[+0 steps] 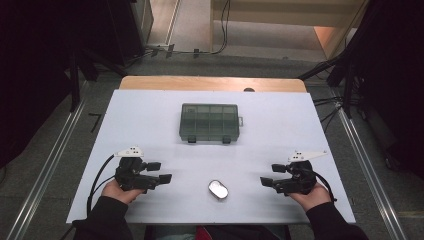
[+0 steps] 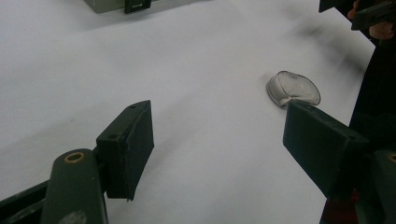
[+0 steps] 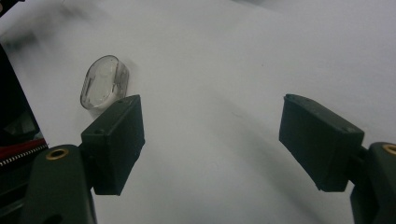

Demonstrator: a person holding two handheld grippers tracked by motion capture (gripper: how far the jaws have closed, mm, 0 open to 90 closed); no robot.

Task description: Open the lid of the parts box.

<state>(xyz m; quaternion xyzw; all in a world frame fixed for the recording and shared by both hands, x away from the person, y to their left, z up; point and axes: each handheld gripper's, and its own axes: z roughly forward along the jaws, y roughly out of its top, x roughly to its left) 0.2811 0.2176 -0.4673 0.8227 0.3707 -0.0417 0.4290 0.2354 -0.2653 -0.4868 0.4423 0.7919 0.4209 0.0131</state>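
Small oval clear case (image 1: pixel 218 189) lies flat on the white surface (image 1: pixel 150 115) near its front edge, between the left tongs (image 1: pixel 162 172) and the right tongs (image 1: pixel 269 175), apart from both. Both tongs are spread wide with nothing between them. A grey compartment box (image 1: pixel 209 122) sits closed farther back.

I can read no text, label, brand or number anywhere here. The grey compartment box (image 1: pixel 209 122) carries no lettering I can make out, and neither does the small oval case (image 1: pixel 218 189).
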